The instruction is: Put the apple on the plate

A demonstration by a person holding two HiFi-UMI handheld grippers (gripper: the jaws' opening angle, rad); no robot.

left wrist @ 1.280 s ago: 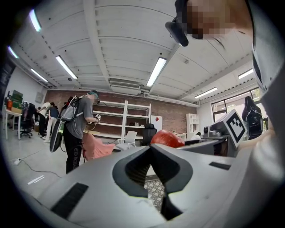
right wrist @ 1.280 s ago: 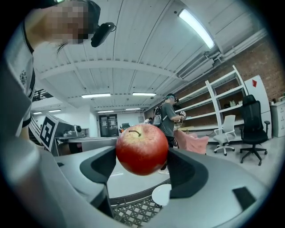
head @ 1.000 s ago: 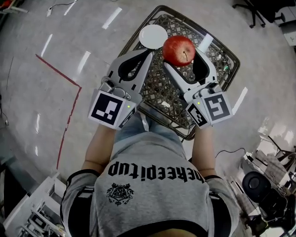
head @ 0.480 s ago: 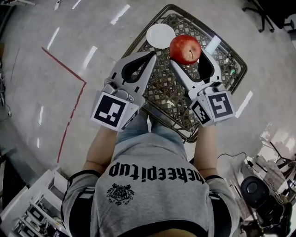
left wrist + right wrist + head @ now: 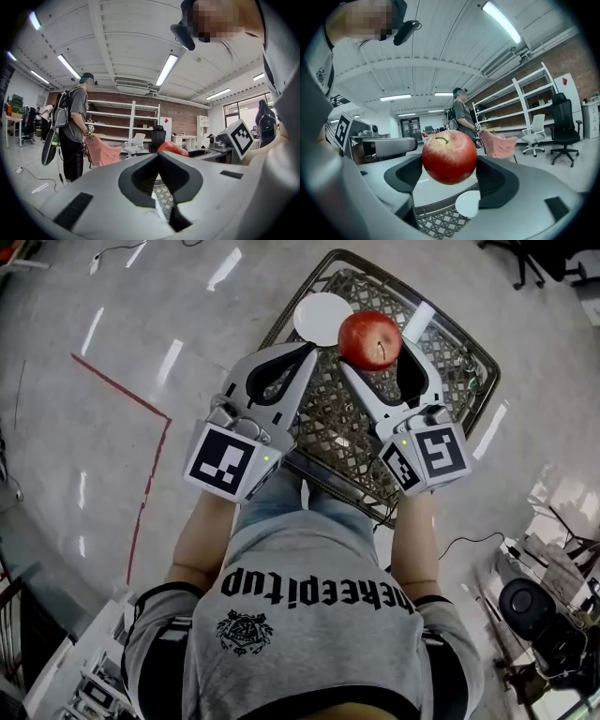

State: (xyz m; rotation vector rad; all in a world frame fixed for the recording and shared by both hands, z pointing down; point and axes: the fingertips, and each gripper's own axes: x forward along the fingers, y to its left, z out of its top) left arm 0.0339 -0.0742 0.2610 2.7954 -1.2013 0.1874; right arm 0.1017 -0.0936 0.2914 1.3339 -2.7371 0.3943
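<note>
A red apple (image 5: 369,340) hangs in the air above the wire-mesh table (image 5: 343,432), with my right gripper (image 5: 376,347) shut on it. In the right gripper view the apple (image 5: 449,156) fills the space between the jaws. Below it, slightly to the right, the small white plate (image 5: 468,203) lies on the mesh. In the head view the plate (image 5: 317,316) sits at the table's far corner, just left of the apple. My left gripper (image 5: 308,352) is shut on nothing, close to the plate's near edge. Its own view shows the apple (image 5: 172,147) just beyond its closed tips (image 5: 158,155).
The dark mesh table has a raised rim (image 5: 485,356) and stands on a glossy grey floor with a red tape line (image 5: 141,399). A person with a backpack (image 5: 72,133) stands some way off. Shelves (image 5: 520,110) and office chairs (image 5: 565,126) line the far wall.
The apple stays gripped in the right gripper, still just right of the plate. Both grippers and the table shifted only slightly in the view.
</note>
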